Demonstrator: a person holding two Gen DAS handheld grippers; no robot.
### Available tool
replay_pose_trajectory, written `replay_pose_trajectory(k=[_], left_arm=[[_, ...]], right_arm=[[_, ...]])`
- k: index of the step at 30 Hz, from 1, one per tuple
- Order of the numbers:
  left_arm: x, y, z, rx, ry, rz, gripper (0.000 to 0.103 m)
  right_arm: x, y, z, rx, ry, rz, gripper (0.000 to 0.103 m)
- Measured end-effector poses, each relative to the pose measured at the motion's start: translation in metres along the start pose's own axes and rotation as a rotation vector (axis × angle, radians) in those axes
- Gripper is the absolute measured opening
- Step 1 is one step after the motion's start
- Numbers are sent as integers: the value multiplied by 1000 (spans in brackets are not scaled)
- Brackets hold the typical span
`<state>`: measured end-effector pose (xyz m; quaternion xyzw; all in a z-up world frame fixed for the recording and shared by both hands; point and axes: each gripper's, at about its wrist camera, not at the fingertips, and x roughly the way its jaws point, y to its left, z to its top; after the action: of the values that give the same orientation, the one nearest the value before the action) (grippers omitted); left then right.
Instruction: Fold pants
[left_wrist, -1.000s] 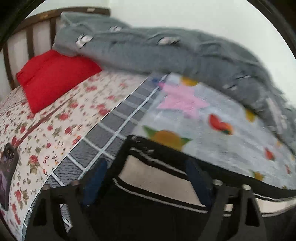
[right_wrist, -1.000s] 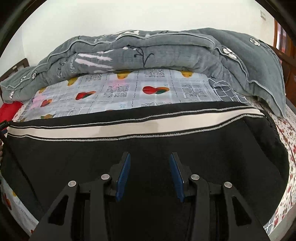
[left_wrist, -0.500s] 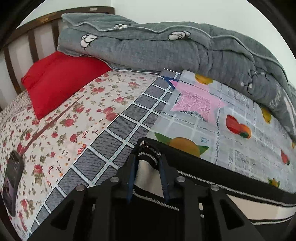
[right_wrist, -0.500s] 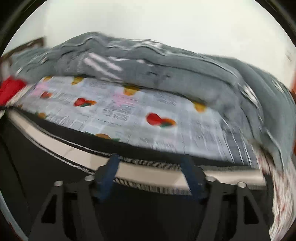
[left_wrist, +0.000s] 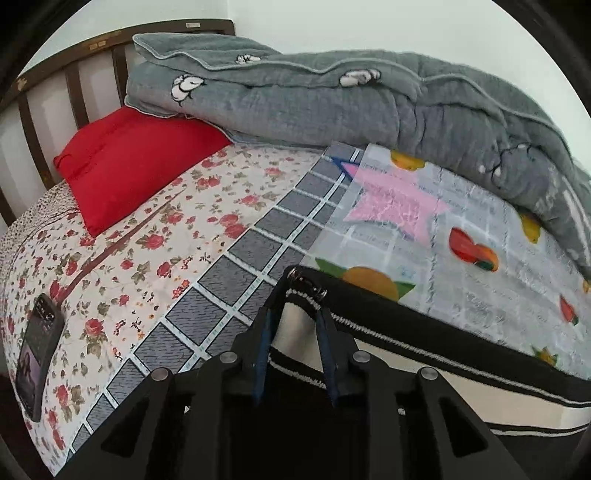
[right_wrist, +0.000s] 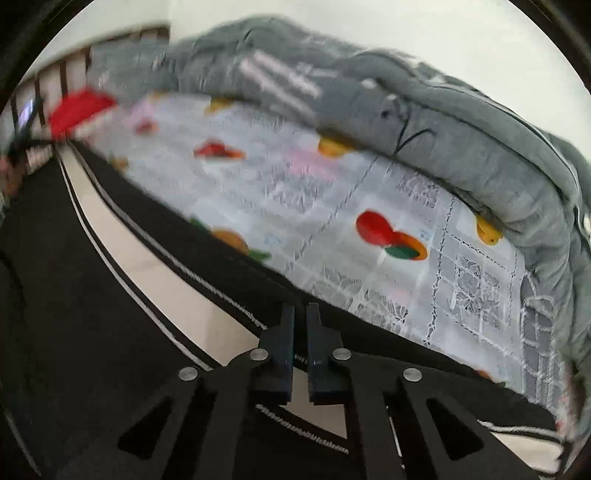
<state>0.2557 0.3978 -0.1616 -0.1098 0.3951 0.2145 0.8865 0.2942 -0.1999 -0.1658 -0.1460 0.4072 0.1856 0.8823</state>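
Observation:
Black pants (left_wrist: 424, 343) with a cream side stripe edged in white stitching lie across the bed. My left gripper (left_wrist: 295, 314) is shut on the pants' end, pinching the stripe near a small metal zip pull (left_wrist: 295, 275). In the right wrist view the pants (right_wrist: 92, 295) run from lower right to upper left. My right gripper (right_wrist: 300, 314) is shut on their far edge, fingers nearly touching, with the fabric between them.
A fruit-print sheet (left_wrist: 461, 236) lies under the pants on a floral bedspread (left_wrist: 147, 240). A rolled grey quilt (left_wrist: 369, 103) lines the wall. A red pillow (left_wrist: 136, 162) sits by the headboard (left_wrist: 74, 77). A phone (left_wrist: 37, 354) lies at the left.
Both grippers went from open to shut on the pants. The left closed on the stripe end first; the right swung right to the far edge and closed on it.

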Motion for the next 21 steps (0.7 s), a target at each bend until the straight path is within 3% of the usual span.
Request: replay_pose_trajectory(k=[3,5,8,11,13,16,18,21], left_arm=[[4,-8,2,22,10,47,25],[4,-13,1,38,20,70,25],[-11,-13,-1,12,3,49,27],[-28,-12,-5,0,-5,8,42],[-44,-13,-12,13,-29,-2,49],[-64,-15,-25,17,-61,-46,58],[-68,-22,-34,13,-72,-104,60],[-66,-44,-44,41,-43,-119,60]], right_arm=[[2,-13,4,53,-19,28,4],[26,-4,3,11,56,-24,4],[30,1,7,10,75,-74,9],[9,-15,6,100,45,-92,23],[-10,-27,1,118,12,-124,45],[-33,-57,-11,113,0,-161,68],[-32,-78,-16,100,58,-167,69],[-19,-103,-26,111,140,-114,69]])
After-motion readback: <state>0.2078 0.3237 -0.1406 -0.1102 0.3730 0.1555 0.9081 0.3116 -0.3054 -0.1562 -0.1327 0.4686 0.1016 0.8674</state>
